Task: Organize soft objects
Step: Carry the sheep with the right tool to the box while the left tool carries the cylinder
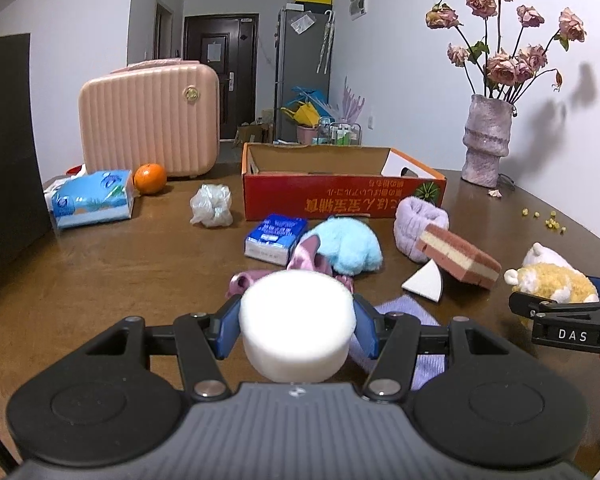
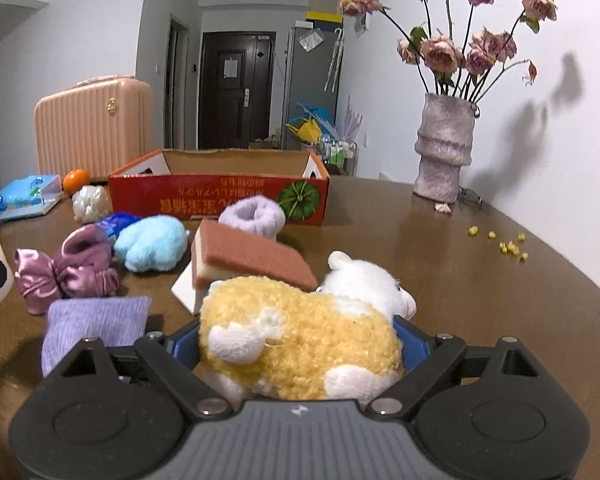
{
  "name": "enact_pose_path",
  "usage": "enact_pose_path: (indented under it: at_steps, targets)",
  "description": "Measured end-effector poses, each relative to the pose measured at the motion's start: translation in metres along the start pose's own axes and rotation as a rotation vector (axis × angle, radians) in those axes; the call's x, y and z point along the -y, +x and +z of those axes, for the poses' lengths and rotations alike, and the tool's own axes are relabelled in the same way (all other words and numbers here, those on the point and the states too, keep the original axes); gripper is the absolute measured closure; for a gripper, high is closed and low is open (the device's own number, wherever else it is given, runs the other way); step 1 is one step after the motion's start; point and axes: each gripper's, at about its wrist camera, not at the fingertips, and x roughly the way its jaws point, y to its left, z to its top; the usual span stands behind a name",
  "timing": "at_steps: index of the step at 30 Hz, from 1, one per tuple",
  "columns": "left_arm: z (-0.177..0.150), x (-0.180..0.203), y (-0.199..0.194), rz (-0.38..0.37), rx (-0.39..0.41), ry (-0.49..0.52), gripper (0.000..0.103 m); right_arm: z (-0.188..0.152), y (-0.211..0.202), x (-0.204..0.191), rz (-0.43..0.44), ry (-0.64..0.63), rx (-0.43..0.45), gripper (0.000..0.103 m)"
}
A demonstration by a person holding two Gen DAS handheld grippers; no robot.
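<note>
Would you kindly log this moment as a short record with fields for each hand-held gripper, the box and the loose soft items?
left hand-held gripper: shut on white foam puck
right hand-held gripper: jaws wide around yellow plush toy; grip unclear
red cardboard box: open, contents not visible
loose on table: blue plush, layered sponge, purple cloth, pink satin bow

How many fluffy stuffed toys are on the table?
2: a yellow-and-white plush animal between the right gripper's fingers, and a light blue fluffy plush before the red cardboard box. Others may be hidden.
</note>
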Motion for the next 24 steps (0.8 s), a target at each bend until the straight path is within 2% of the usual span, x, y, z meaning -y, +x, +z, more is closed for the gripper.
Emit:
enact_pose_path:
  at_steps: [24]
  targets:
    - [0.068,0.012,0.039,0.001,0.056,0.026,0.045,0.070,0.040,0.009,0.032,-0.038,0.090,0.010]
